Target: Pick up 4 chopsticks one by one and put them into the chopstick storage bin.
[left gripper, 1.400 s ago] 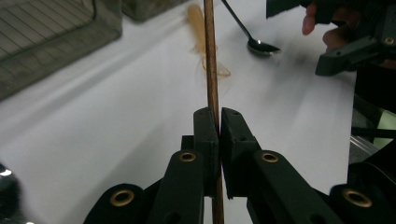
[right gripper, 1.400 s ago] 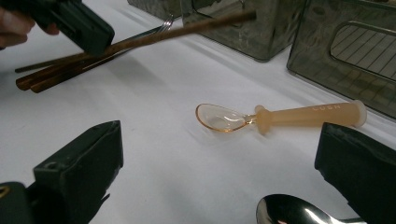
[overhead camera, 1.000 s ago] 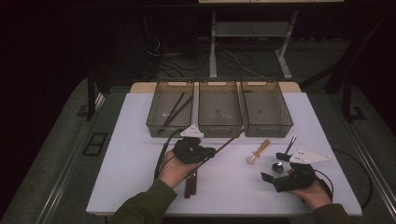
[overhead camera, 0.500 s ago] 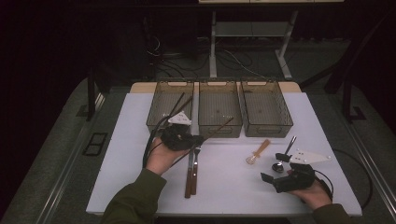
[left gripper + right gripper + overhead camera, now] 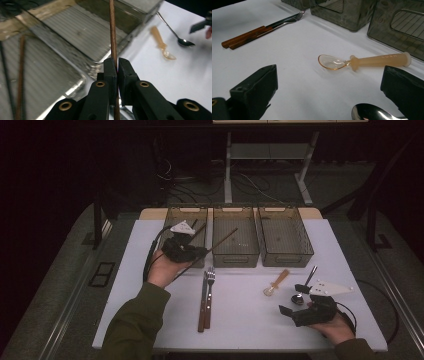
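Squarely between the left gripper's (image 5: 117,65) jaws, a brown chopstick (image 5: 112,32)

The left gripper (image 5: 192,253), just in front of the left bin (image 5: 186,218), holds a brown chopstick (image 5: 222,241) that slants up over the middle bin (image 5: 235,256). In front of the middle bin, a knife (image 5: 202,302) and fork (image 5: 209,295) lie side by side on the white desk (image 5: 250,320). The right gripper (image 5: 297,301) rests well to the right of the fork, fingers spread, with an amber spoon (image 5: 276,283) and a metal spoon (image 5: 304,287) just beyond it.
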{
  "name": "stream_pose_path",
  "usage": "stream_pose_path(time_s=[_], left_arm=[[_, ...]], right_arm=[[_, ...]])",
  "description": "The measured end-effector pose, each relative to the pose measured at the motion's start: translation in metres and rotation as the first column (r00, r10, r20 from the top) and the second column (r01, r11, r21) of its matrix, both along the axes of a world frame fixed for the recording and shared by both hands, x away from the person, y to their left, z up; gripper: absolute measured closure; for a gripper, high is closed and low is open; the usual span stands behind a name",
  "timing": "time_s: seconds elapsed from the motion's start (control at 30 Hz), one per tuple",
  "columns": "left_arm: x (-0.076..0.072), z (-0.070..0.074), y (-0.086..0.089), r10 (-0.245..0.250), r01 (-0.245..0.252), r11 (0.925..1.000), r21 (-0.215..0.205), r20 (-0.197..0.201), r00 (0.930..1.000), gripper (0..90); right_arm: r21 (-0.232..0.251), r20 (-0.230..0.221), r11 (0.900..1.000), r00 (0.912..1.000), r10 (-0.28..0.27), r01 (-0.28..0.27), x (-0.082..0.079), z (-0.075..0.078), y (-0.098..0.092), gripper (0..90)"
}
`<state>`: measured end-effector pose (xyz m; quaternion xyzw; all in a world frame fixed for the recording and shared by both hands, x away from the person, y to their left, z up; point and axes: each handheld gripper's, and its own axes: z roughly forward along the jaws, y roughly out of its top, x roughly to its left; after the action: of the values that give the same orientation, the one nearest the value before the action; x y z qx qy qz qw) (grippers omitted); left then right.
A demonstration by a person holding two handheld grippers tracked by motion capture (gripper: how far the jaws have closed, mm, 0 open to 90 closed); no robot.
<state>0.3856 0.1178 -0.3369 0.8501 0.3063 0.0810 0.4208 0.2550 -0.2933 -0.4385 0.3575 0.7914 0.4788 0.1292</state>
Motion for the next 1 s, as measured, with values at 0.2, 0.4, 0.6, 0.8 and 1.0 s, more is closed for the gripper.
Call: stream_pose_path(time_s=[0.2, 0.4, 0.6, 0.8, 1.0], left_arm=[[0.021, 0.008, 0.013, 0.068, -0.068, 0.9974, 0.023, 0.017, 0.9976, 85.0], [0.043, 0.010, 0.023, 0.141, -0.143, 0.9876, 0.065, 0.030, 0.9895, 85.0], [0.066, 0.007, 0.031, 0.198, -0.201, 0.9778, 0.058, 0.051, 0.9788, 85.0], [0.090, -0.002, 0.037, 0.229, -0.234, 0.9673, 0.098, 0.059, 0.9717, 84.9], [0.102, -0.019, 0.041, 0.262, -0.264, 0.9585, 0.107, 0.030, 0.9645, 84.9]], right_arm=[[0.001, -0.002, 1.000, 1.0000, -0.002, 0.002, 0.000, 0.000, 0.000, 1.3], [0.004, -0.001, 1.000, 1.0000, -0.006, 0.006, 0.000, 0.000, -0.001, 1.3], [0.002, -0.002, 1.000, 1.0000, -0.006, 0.006, 0.000, 0.000, -0.001, 1.3], [0.004, 0.002, 1.000, 1.0000, -0.006, 0.006, 0.000, 0.001, -0.001, 1.3], [0.005, 0.005, 1.000, 1.0000, -0.002, 0.002, -0.001, 0.001, -0.002, 1.3]])
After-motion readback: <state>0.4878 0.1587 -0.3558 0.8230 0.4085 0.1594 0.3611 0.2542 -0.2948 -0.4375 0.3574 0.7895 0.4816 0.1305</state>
